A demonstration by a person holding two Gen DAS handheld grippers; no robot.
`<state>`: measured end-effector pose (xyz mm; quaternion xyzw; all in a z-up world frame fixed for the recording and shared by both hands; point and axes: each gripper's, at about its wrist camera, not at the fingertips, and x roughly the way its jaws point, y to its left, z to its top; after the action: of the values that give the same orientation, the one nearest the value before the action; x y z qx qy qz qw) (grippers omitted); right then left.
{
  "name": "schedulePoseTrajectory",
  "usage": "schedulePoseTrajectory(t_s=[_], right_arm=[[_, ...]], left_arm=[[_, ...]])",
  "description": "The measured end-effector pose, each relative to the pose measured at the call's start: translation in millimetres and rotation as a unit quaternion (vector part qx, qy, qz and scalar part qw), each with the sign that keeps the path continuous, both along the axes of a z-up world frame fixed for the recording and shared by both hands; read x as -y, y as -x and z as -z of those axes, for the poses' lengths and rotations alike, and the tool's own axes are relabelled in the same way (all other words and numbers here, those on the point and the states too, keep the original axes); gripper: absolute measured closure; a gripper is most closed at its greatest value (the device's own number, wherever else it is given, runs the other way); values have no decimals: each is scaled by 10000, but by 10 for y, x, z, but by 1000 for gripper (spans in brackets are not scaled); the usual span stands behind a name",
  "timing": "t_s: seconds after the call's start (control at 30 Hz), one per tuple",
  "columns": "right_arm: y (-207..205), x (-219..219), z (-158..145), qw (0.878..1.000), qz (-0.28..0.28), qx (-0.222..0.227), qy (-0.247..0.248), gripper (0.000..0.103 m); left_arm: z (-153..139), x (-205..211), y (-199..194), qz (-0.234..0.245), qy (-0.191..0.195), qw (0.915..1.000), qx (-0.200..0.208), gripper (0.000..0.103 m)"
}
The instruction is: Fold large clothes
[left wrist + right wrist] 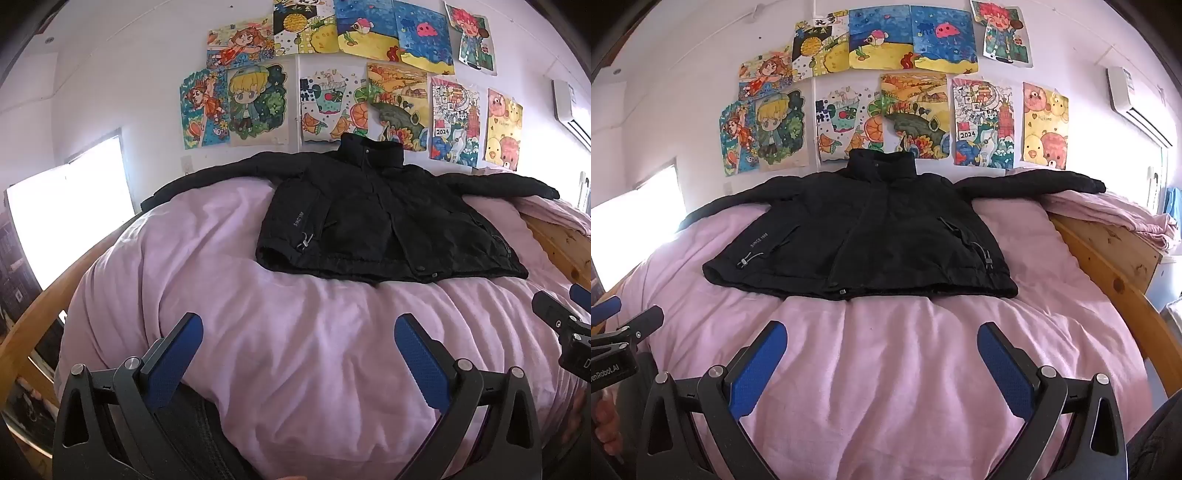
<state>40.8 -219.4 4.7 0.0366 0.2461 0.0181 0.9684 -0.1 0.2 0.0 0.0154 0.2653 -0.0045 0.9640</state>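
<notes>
Bedroom scene, pink duvet (886, 387) on a wooden-framed bed (1115, 280), kids' drawings (916, 110) taped to the white wall behind. Black puffer jacket (864, 236) lies face up and spread flat at the far part of the bed, collar toward the wall, both sleeves stretched out sideways, zipped or snapped shut down the front, hem nearest the cameras. Left gripper (299, 343) hovers over bare duvet, jaws spread wide, nothing between them; right gripper (882, 347) same, released and empty, just beside the left one. Both well short of the hem, no contact with the garment yet. Task looks unstarted, step in hand is probably the reach to the first grasp. To do it well: likely go for the sleeves first, one gripper per cuff, pinch only the jacket fabric and not the duvet under it, lift a little before bringing each sleeve across the chest. Padded cloth is bulky and springy, so bite deep enough and press the fold down, or it may pop back open. Keep hem corners aligned.
</notes>
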Motion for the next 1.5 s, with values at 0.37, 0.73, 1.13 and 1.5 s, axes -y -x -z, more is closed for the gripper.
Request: schedulePoseTrajectory(t_s=[0.37, 0.73, 1.13, 1.5], right_arm=[[-42, 2, 24, 10000, -17, -66, 0, 0], [-24, 31, 54, 9999, -5, -101, -10, 0], [-19, 21, 60, 9999, -16, -131, -24, 0], [-23, 22, 53, 9999, -10, -147, -26, 0]], left_arm=[[-3, 3, 6, -24, 45, 10000, 16, 1], [-9, 11, 7, -32, 38, 10000, 10, 1], [-7, -10, 3, -37, 29, 10000, 11, 1], [-22, -32, 38, -18, 4, 10000, 42, 1]])
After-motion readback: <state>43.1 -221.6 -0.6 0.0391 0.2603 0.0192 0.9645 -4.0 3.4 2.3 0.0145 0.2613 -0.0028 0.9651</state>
